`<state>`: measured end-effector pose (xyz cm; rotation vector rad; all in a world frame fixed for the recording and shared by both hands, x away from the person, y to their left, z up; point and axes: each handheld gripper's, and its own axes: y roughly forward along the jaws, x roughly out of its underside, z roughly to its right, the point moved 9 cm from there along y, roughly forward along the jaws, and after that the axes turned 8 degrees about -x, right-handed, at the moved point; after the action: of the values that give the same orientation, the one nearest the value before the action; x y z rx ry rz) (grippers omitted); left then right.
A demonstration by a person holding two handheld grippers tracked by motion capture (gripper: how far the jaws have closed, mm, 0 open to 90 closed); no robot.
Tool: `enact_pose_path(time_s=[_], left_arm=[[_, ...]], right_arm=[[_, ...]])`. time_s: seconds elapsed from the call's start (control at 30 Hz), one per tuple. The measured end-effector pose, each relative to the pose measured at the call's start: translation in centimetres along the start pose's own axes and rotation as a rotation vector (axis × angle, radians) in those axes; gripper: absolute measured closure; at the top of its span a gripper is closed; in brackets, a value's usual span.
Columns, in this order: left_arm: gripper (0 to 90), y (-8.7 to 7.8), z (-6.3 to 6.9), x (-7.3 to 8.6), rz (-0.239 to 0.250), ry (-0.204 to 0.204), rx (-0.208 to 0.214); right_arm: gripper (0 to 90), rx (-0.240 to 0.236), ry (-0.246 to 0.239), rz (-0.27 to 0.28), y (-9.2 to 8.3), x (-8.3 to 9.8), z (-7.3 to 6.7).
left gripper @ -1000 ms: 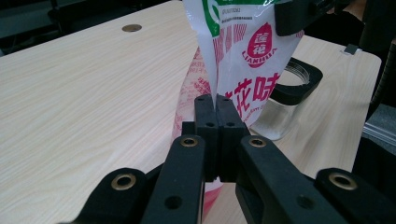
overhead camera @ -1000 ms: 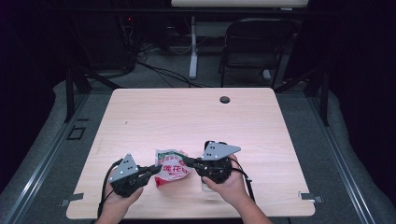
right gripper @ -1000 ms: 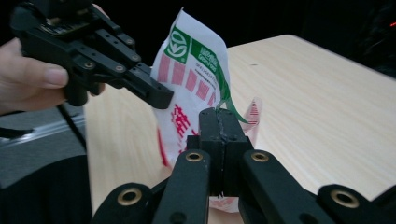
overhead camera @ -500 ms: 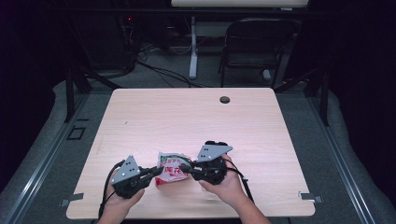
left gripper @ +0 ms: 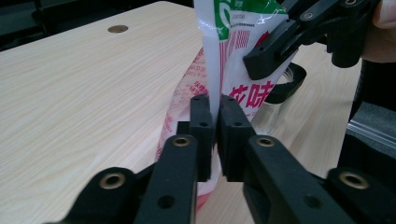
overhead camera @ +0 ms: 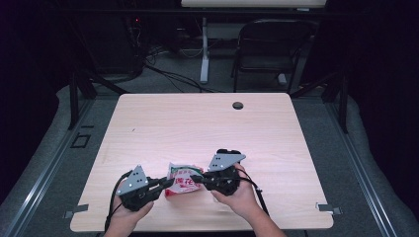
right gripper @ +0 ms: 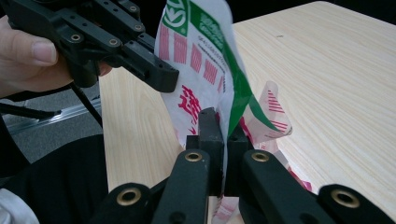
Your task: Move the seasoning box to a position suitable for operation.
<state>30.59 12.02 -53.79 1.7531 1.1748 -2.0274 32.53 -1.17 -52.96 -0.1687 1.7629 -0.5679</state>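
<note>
I have a thin plastic snack bag (overhead camera: pixel 182 180), white with red print and a green band along one end, held up between my two grippers over the near edge of the pale wooden bench (overhead camera: pixel 197 123). My left gripper (overhead camera: pixel 167 183) comes at it from the left; in the left gripper view its black jaws (left gripper: pixel 214 122) stand almost together, pinching a fold of the bag's film between the pads. Those jaws have just been easing open a little, yet the film is between them and the pads press on it. My right gripper (overhead camera: pixel 195 177) meets the bag from the other side; in the right gripper view its jaws (right gripper: pixel 225 128) are clamped tight on the bag's edge near the green band. Each gripper view also shows the other gripper biting the bag higher up. The bag hangs crumpled between the two grips, its lower part just above or touching the bench; I cannot tell which.
</note>
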Motion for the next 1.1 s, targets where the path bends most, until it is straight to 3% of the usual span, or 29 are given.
enact_pose_path(time_s=[0.13,0.17,0.47,0.5,0.7,1.1], left_arm=[[68.4,0.0,0.1,0.2,-0.001,-0.013,0.014],[63.7,0.2,0.2,0.4,-0.019,-0.037,0.04],[46.7,1.5,0.2,2.0,-0.063,-0.028,0.022],[44.2,2.0,0.1,2.7,-0.094,-0.026,0.025],[42.5,3.4,-0.2,4.3,-0.145,-0.019,0.002],[43.0,5.5,-0.1,5.9,-0.192,-0.02,0.007]], right_arm=[[90.0,0.007,-0.003,0.006,0.0,-0.1,0.0],[90.0,0.006,0.001,0.012,-0.1,-0.1,0.0],[90.0,0.012,0.005,0.023,-0.3,-0.3,0.1],[90.0,0.013,0.002,0.023,-0.4,-0.3,0.1],[90.0,0.012,0.002,0.026,-0.4,-0.3,0.1],[90.0,0.013,0.0,0.037,-0.4,-0.4,0.0]])
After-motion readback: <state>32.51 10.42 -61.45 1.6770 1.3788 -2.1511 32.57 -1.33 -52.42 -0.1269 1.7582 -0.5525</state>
